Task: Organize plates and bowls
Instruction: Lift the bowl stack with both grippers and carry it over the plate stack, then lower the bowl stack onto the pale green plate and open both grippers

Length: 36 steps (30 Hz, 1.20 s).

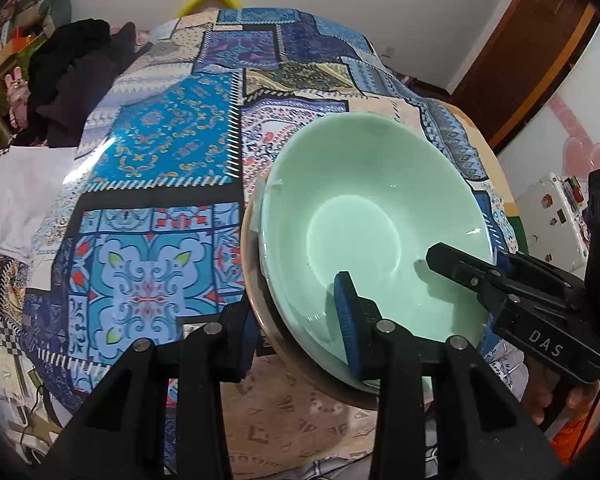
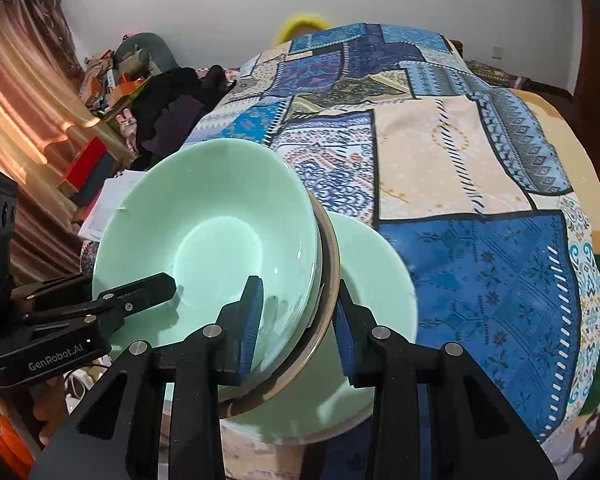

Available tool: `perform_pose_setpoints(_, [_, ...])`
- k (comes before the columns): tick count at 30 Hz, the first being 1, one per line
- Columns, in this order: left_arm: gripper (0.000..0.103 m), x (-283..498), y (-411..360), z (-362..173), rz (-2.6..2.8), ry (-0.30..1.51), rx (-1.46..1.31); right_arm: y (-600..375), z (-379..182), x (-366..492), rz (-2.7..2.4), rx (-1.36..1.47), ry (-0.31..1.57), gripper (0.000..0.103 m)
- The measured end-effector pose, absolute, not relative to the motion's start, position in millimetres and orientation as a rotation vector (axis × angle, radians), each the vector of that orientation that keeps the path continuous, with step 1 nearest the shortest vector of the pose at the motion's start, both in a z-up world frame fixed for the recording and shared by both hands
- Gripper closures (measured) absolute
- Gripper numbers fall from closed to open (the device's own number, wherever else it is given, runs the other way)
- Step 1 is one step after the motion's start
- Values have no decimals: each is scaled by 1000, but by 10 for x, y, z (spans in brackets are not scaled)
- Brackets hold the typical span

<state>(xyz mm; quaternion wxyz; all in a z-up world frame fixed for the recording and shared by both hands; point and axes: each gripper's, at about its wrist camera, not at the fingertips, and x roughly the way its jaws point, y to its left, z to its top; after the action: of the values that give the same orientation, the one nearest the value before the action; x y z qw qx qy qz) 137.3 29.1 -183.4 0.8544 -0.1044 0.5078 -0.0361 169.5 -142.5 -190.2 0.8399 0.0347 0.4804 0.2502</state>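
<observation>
A pale green bowl (image 1: 360,184) (image 2: 220,208) sits nested in a steel bowl (image 1: 252,272) (image 2: 332,256), and the stack is held tilted over the patterned tablecloth. My left gripper (image 1: 296,332) (image 2: 156,286) is shut on the stack's left rim, one blue pad inside the green bowl and the other finger outside. My right gripper (image 2: 300,328) (image 1: 460,264) is shut on the opposite rim in the same way. A green plate (image 2: 380,272) lies on the cloth beneath the stack's right side; whether they touch I cannot tell.
The table (image 1: 160,140) (image 2: 480,240) wears a blue patchwork cloth. Dark clothes (image 1: 76,68) and white paper (image 1: 16,196) lie off its left side. A white stickered box (image 1: 552,216) stands to the right, a curtain (image 2: 20,100) to the left.
</observation>
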Motion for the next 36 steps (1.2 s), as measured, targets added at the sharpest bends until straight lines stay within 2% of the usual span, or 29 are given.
perform_pose_setpoints(22, [67,1536,135,-2234,-132,1154,-242,-1519,-2059,1707,508,50,1025,70])
perform_pose_setpoints(27, [67,1476,179,-2146,-110,1115,-231,-1560,-1982,1687,481,34,1018,64])
perform_pose_setpoints(29, [64,1439,199,-2071,-97,1096,-217,-1579,-1898,1654,473,26,995,61])
perform_pose_setpoints(30, [61,1419,221,-2035,-93,1085,-220,-1587,-1835,1626,469,22,976,57])
perform_pose_setpoints(36, [57,1230,347,-1635,-58,971,-226,-1619,-1377,1404,475,-1,832,51])
